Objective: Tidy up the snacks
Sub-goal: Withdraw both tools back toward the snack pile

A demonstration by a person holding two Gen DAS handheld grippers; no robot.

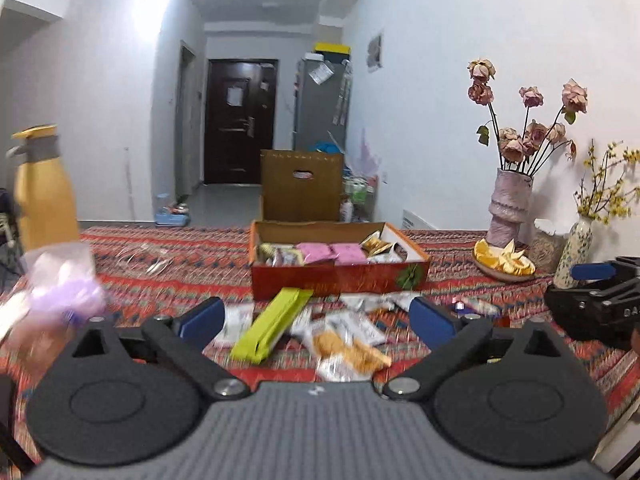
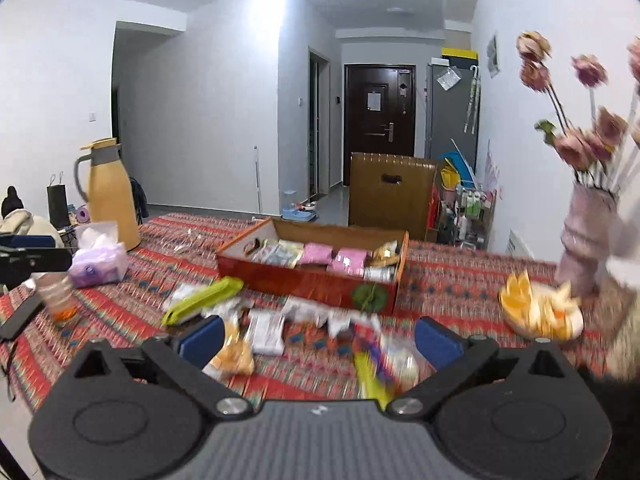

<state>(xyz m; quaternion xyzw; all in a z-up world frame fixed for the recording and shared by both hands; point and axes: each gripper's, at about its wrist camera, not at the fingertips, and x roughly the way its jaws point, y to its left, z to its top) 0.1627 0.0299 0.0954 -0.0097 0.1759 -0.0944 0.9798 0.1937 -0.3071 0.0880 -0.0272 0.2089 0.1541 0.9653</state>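
Hovering wide open, empty: left gripper (image 1: 316, 316), right gripper (image 2: 318, 338). Packets (image 1: 348, 344) near box (image 1: 340, 276) look light, crinkly (slippery film); pinch mid-body.

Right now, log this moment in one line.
left gripper open, empty | right gripper open, empty | box part-filled | loose snacks on table

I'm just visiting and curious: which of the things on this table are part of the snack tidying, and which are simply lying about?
Part of the job:
- red cardboard box, already holding pink packets
- loose snack packets in front of it
- green packet

Just lying about:
- yellow thermos jug
- purple tissue pack
- vase of dried roses
- plate of orange slices
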